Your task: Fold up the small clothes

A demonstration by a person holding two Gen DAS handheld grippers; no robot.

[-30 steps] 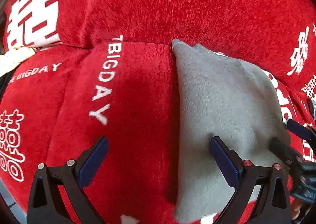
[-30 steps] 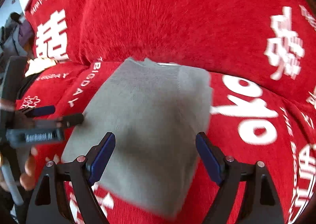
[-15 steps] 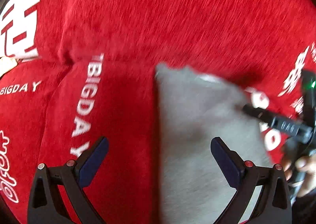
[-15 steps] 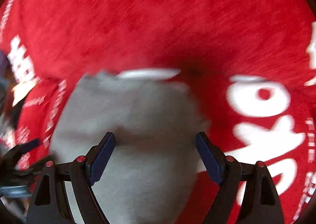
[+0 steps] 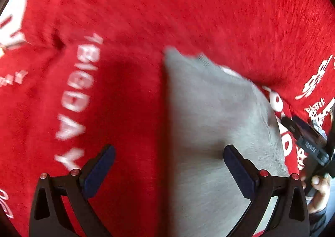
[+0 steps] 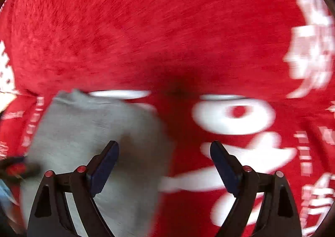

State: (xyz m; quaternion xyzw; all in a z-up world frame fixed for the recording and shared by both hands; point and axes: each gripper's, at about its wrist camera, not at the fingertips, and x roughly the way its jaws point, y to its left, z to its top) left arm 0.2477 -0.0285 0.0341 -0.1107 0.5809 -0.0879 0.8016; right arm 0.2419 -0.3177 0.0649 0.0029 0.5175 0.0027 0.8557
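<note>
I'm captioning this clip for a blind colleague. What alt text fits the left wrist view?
A folded grey garment lies on a red plush cover with white lettering. The open left hand-held gripper hovers over the garment's left edge, gripping nothing, and the other hand-held gripper shows at the right edge. The picture is motion-blurred.

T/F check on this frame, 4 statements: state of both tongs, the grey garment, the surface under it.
1. The left tongs are open and hold nothing. True.
2. The right tongs are clamped on the grey garment. False: they are open, with one finger over the garment and the other over the red cover.
3. The grey garment lies on a red plush cover with white lettering. True.
4. The garment is blue with stripes. False: it is plain grey.
5. In the left wrist view the garment lies wholly between the tongs' fingers. False: it sits to the right, and the left finger is over bare red cover.
</note>
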